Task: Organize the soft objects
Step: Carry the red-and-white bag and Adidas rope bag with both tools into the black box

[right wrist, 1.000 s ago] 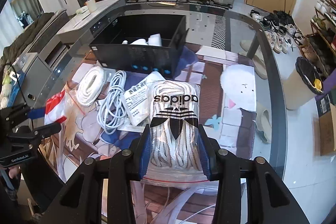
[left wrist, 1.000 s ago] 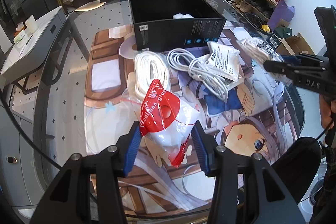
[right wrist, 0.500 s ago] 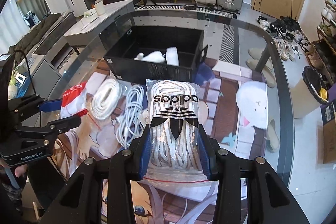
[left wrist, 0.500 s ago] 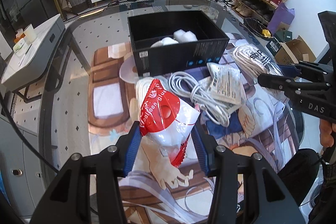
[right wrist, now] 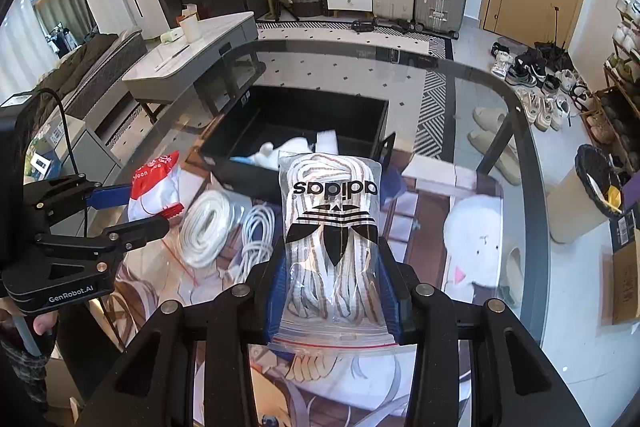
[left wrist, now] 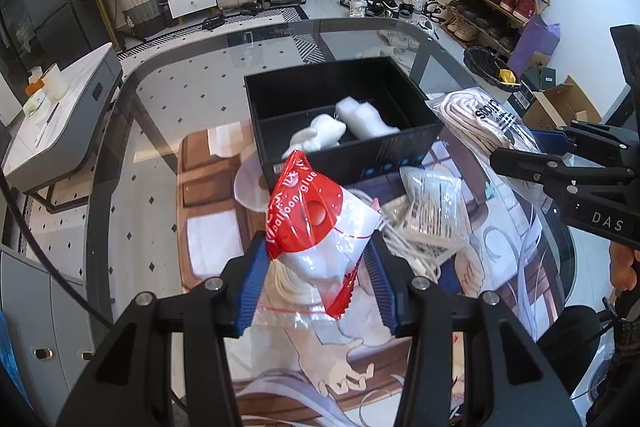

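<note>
My left gripper (left wrist: 316, 283) is shut on a red and white balloon glue bag (left wrist: 316, 223) and holds it above the table, short of the black box (left wrist: 344, 151). The bag also shows in the right wrist view (right wrist: 156, 183). My right gripper (right wrist: 332, 295) is shut on a clear adidas bag of laces (right wrist: 332, 227), lifted in front of the same box (right wrist: 256, 179). The adidas bag also shows in the left wrist view (left wrist: 480, 123), at the box's right. White soft items (left wrist: 344, 127) lie inside the box.
On the printed mat (left wrist: 304, 379) lie a white rope coil (right wrist: 208, 227), a white cable bundle (right wrist: 256, 239) and a small labelled packet (left wrist: 432, 211). The glass table edge (right wrist: 532, 163) curves on the right. A grey side table (right wrist: 192, 67) stands to the left.
Both grippers have risen and moved forward toward the black box with their bags. The box now looks closer and more from above.
</note>
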Available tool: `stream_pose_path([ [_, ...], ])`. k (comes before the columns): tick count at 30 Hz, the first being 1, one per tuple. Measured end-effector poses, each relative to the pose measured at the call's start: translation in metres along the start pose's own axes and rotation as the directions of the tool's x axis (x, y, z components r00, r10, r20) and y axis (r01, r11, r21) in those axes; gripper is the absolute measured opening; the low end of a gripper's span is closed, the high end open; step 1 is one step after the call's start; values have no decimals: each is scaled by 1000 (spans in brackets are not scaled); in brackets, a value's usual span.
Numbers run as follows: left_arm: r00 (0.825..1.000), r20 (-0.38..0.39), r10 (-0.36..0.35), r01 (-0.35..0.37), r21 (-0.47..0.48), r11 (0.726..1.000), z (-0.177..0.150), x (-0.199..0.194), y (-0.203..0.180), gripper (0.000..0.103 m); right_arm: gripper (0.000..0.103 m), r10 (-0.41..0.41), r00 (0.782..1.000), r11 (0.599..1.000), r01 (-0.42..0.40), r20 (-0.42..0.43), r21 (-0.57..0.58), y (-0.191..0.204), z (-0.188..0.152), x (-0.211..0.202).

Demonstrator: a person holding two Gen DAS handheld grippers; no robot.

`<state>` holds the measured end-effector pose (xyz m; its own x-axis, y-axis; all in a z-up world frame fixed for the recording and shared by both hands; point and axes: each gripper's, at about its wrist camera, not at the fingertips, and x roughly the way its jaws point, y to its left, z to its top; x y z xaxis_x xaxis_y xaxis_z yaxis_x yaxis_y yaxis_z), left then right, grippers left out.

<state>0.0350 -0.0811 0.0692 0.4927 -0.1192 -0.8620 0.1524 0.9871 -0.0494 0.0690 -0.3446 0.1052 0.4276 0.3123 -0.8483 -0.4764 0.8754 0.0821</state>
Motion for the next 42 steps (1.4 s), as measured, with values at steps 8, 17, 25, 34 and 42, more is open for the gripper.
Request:
stream_pose_path([
  [8, 1000, 18, -1, 1, 3, 1000, 22, -1, 6, 47, 40, 14, 1000, 1000, -13, 21, -4, 2, 22, 1],
  [17, 999, 35, -3, 3, -1, 1000, 47, 6, 12, 47, 40, 39, 998, 999, -38, 43, -13, 12, 51, 8],
  [25, 999, 37, -17, 18, -10, 1000, 68, 16, 18, 47, 40, 57, 997, 998, -57, 42, -15, 17, 70, 27],
  [34, 999, 21, -26, 26, -10, 1000, 87, 40, 21, 47, 40, 65, 998, 998, -65, 21, -5, 12, 88, 55],
  [42, 999, 1, -47, 47, -12, 999, 90, 64, 20, 47, 40, 74, 997, 997, -74, -8, 12, 2, 93, 81],
])
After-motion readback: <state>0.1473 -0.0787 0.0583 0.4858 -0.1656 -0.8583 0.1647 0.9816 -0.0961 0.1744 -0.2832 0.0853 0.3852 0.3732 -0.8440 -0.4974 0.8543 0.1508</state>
